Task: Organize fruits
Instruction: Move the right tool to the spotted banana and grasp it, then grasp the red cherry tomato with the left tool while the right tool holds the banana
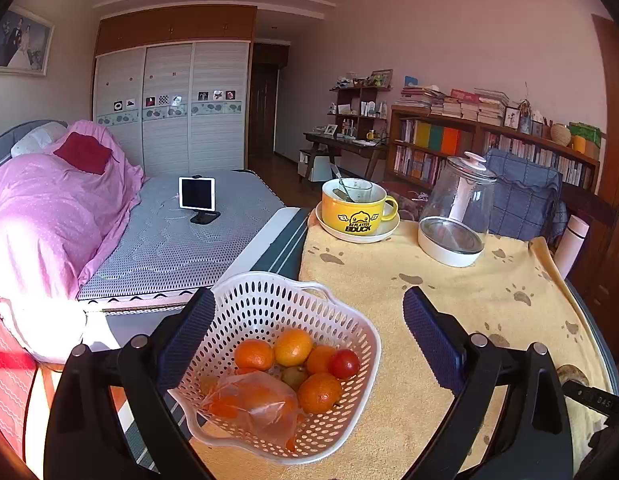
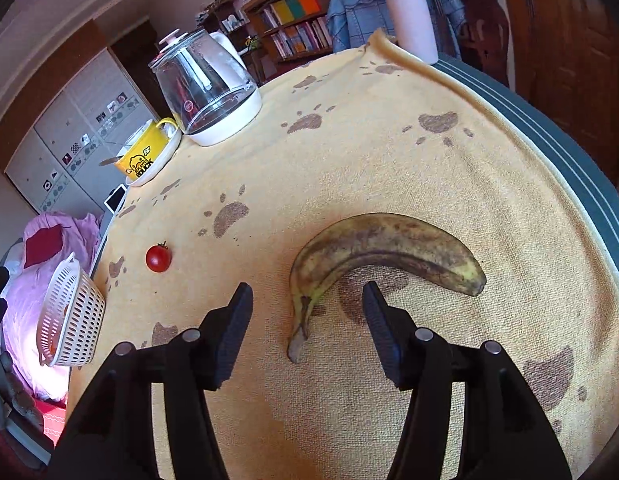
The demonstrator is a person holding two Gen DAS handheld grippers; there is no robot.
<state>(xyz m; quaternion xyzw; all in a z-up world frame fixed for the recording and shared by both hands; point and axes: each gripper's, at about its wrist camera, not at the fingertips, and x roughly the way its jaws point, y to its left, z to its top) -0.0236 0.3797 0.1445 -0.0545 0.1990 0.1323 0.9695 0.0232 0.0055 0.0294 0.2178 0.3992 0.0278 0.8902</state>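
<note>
Two fruits are lying loose on the yellow cloth [image 2: 389,152]: banana [image 2: 383,246], tomato [image 2: 158,257]. Right gripper [image 2: 307,298], wide open and empty, is straddling the banana's stem; overripe flesh risks bruising. Left gripper [image 1: 305,314], open and empty, is flanking the basket [image 1: 245,300], which is overhanging the table edge and risks tipping.

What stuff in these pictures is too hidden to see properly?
- Left wrist view: the fruit inside the plastic bag in the basket is blurred by the plastic.
- Left wrist view: the pink bottle is cut off behind the table edge.
- Right wrist view: the basket's contents are hidden by its wall.
</note>
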